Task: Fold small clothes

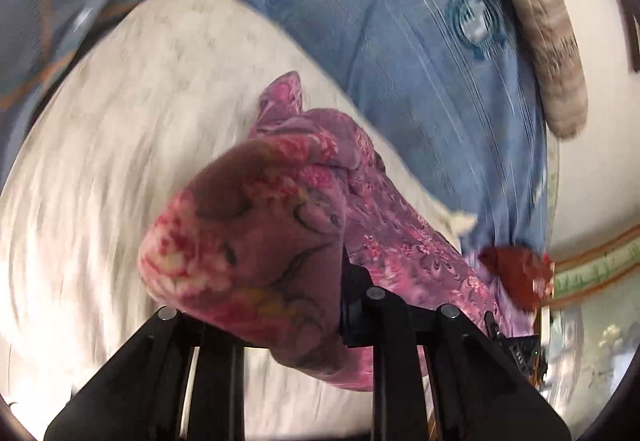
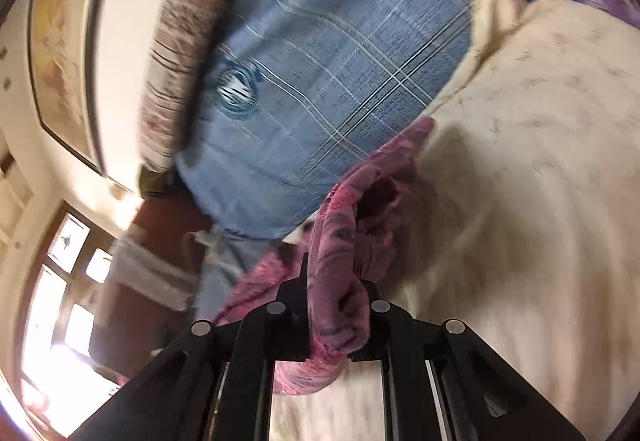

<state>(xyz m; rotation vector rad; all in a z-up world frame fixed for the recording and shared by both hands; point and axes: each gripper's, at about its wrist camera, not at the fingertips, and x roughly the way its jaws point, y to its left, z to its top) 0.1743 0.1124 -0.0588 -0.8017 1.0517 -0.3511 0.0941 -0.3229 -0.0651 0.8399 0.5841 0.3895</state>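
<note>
A cream sheet [image 1: 120, 161] is spread below and ahead of both grippers, with a blue checked pillow [image 2: 320, 81] further ahead. The pink patterned garment [image 1: 248, 241] is held up off the sheet, bunched between the two tools. The left gripper [image 1: 320, 305] is clenched on one thick fleecy fold; the right gripper [image 2: 336, 313] is clamped on another edge [image 2: 340, 281]. It is judged soft, light and limp, so corners or hems are best pinched

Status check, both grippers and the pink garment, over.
Left gripper shut on pink floral fleece garment. Right gripper shut on it too. Garment bunched above cream bedspread; blue plaid pillow beyond, not obstructing.
</note>
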